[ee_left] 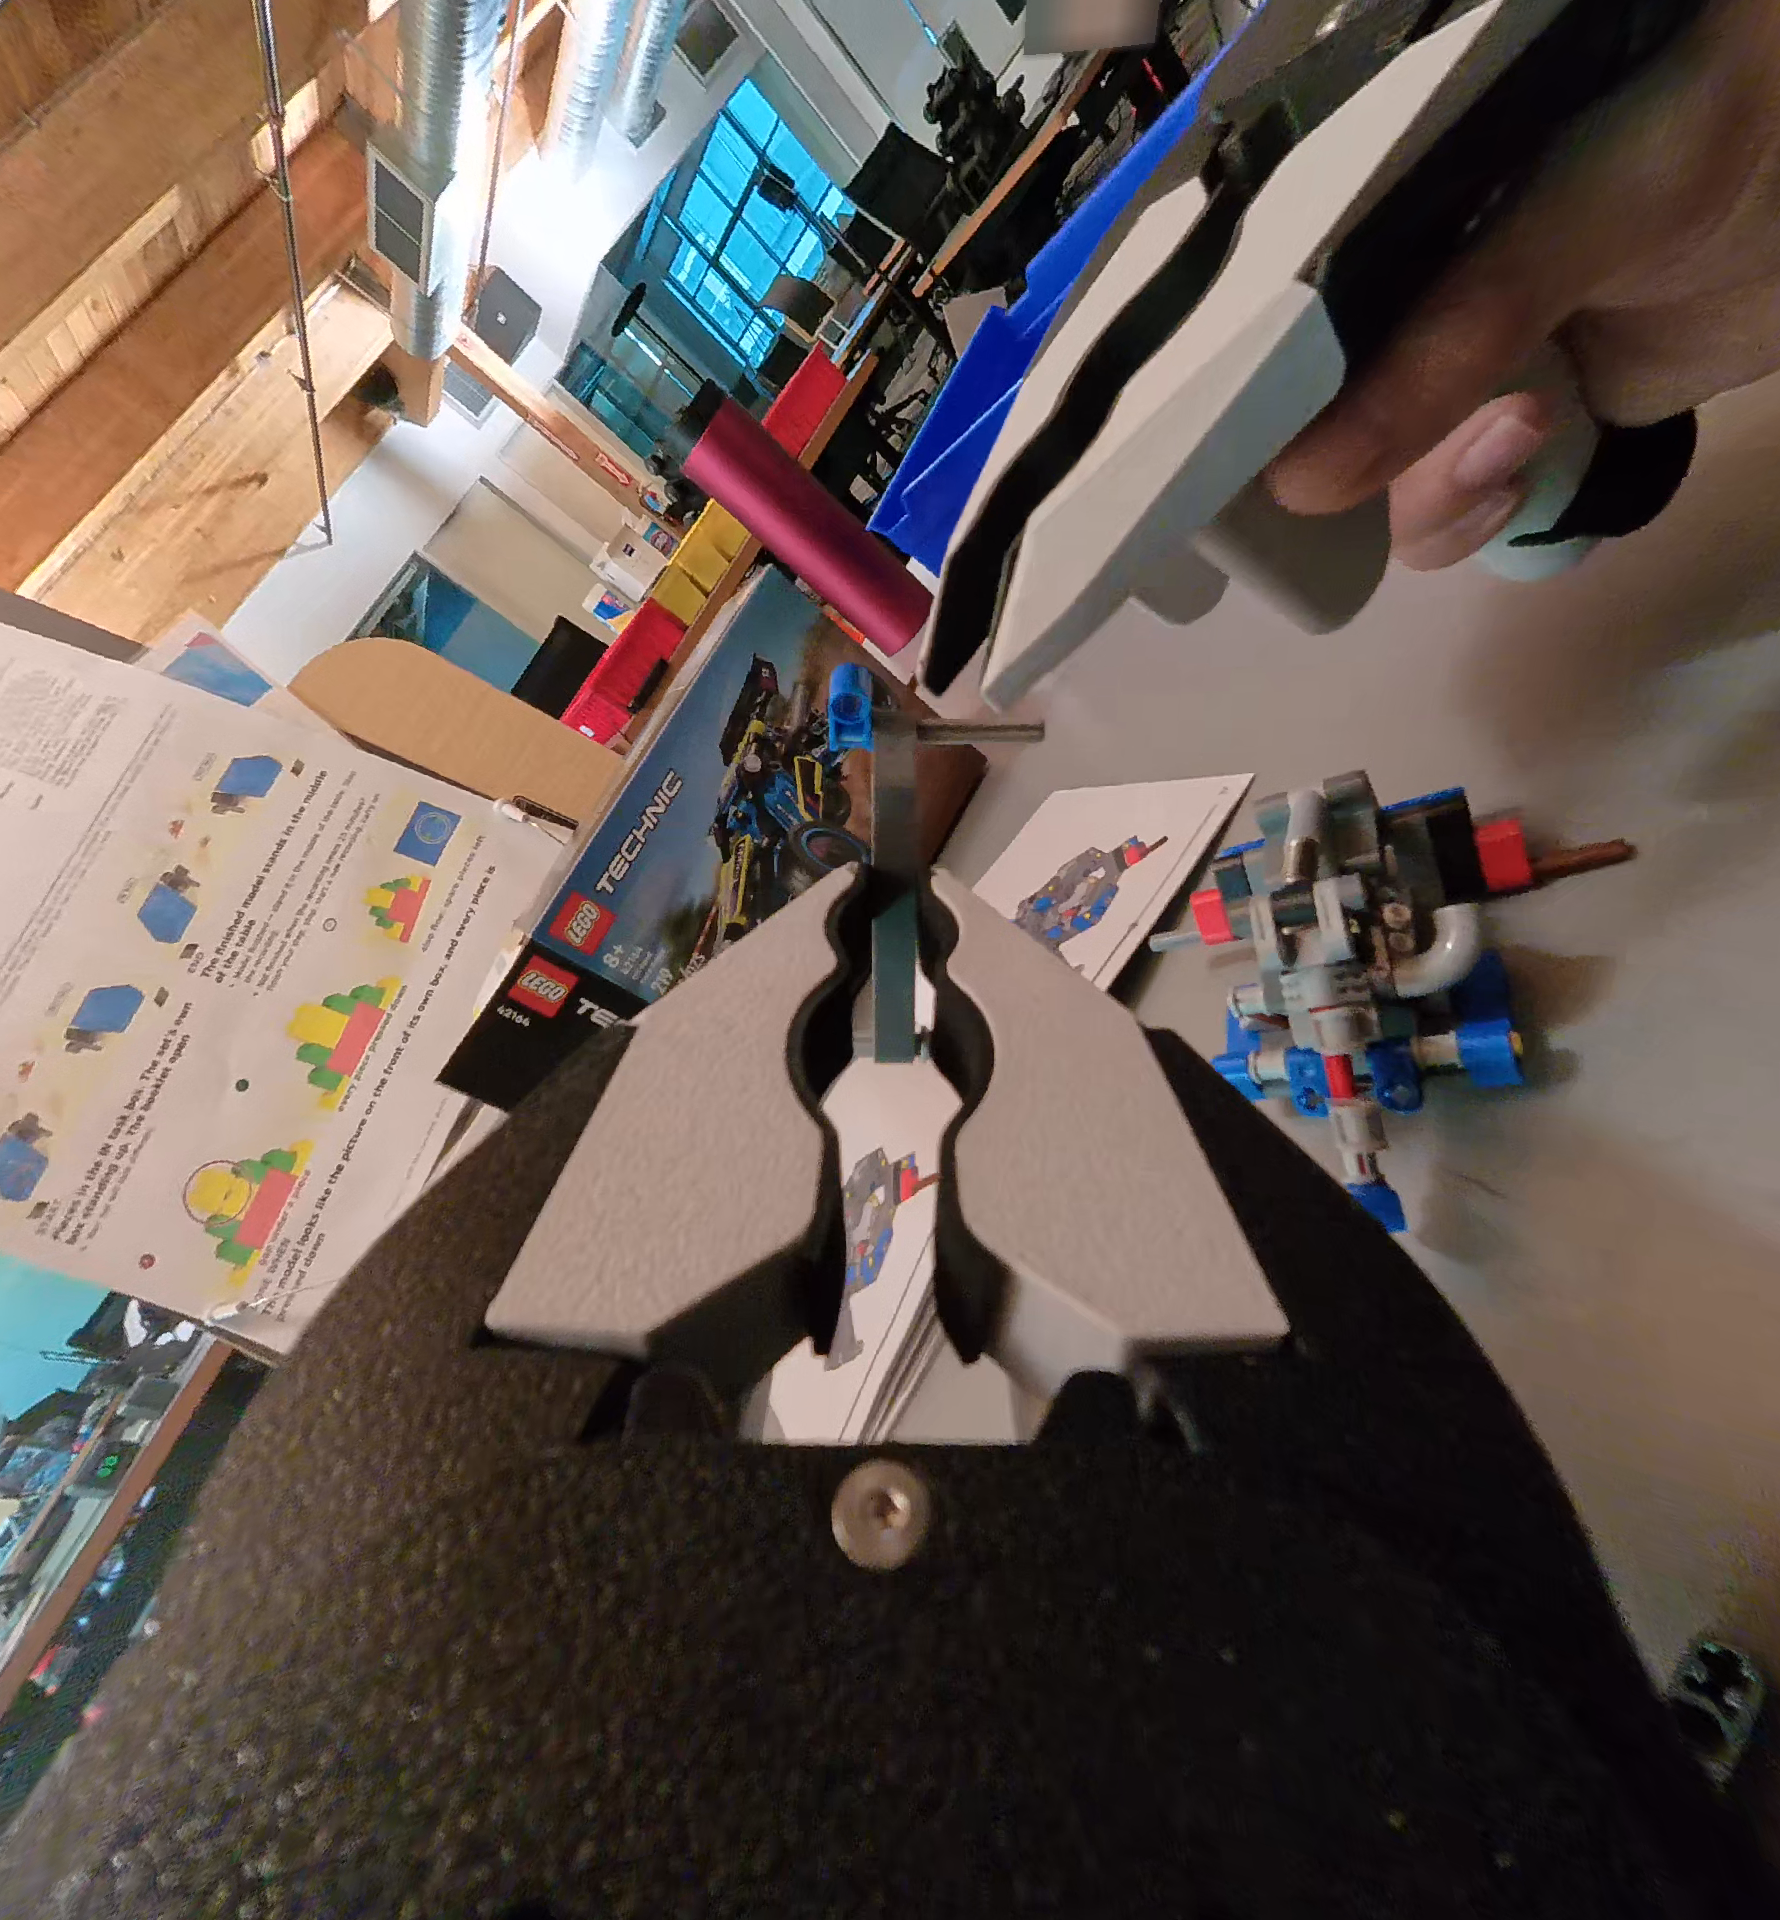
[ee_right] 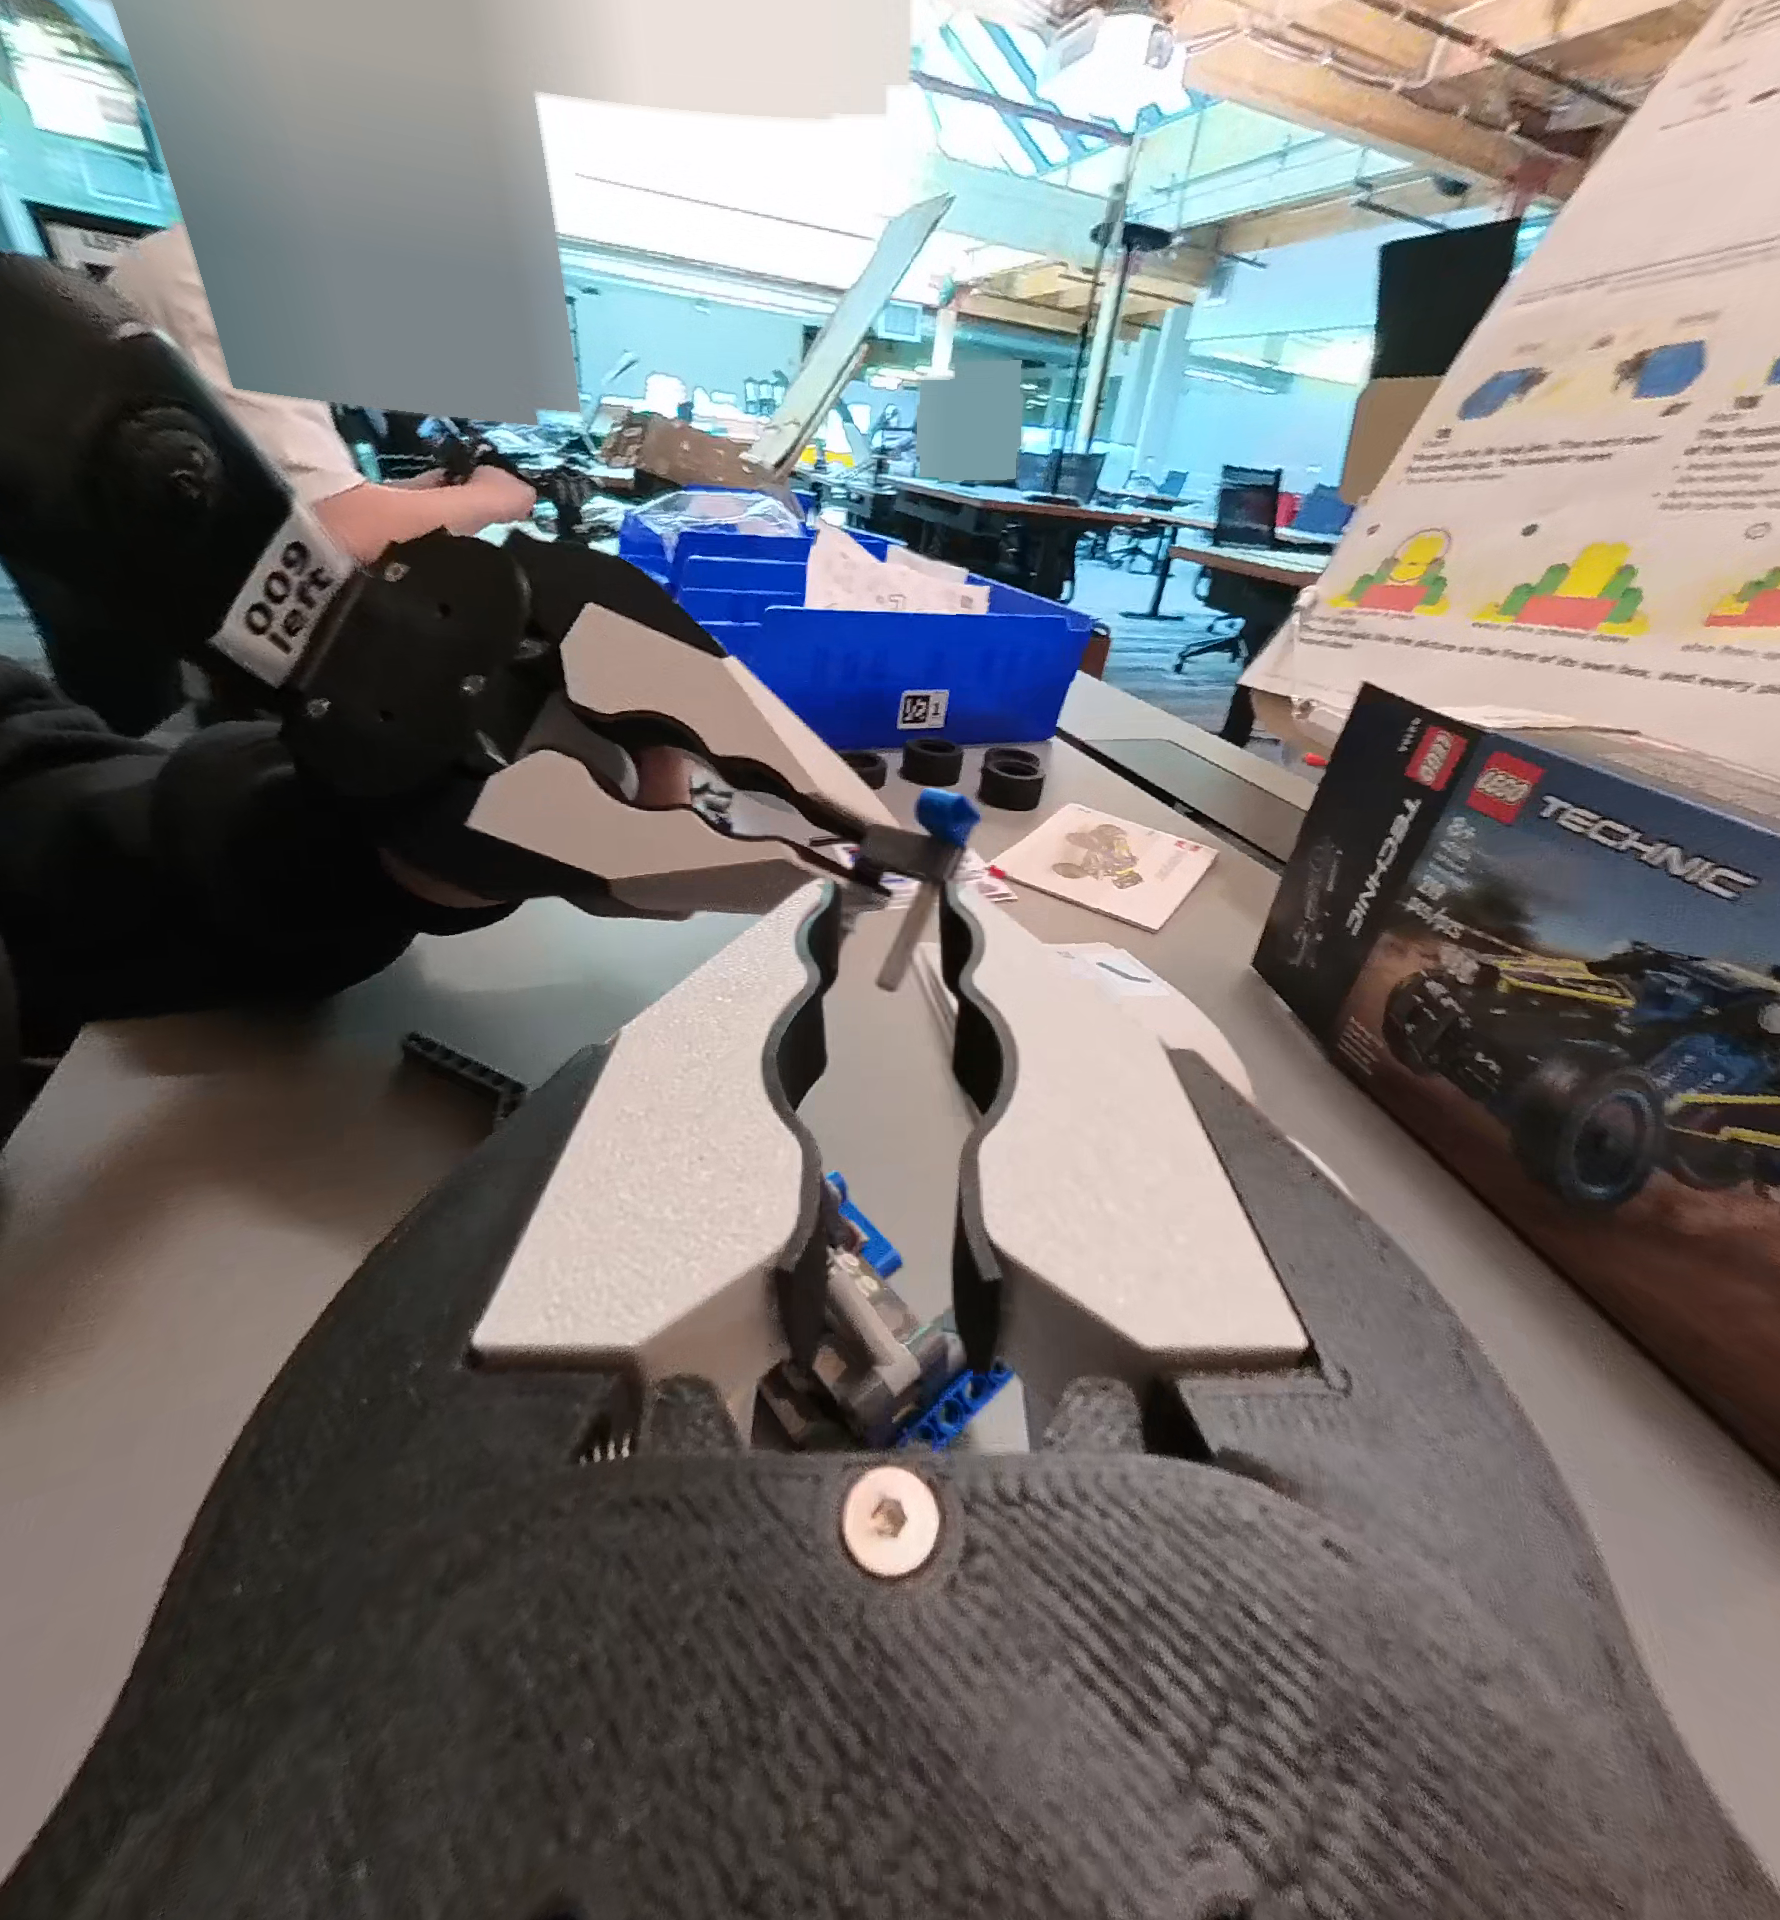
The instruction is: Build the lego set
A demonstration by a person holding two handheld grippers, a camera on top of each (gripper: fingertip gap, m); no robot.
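Grey and black, my left gripper (ee_left: 894, 883) pinches a flat dark grey beam (ee_left: 892, 914) between its fingertips; a blue connector (ee_left: 850, 707) and a thin grey axle (ee_left: 979, 732) sit at the beam's far end. My right gripper (ee_right: 891, 899) has its tips narrowly apart on either side of that axle, and I cannot tell whether they touch it. The half-built model (ee_left: 1364, 956) rests on the grey table (ee_left: 1644, 1299) beside an open booklet (ee_left: 1104, 873). Farther off stand the set's box (ee_right: 1592, 956), three black tyres (ee_right: 953, 774) and a blue bin (ee_right: 917, 655).
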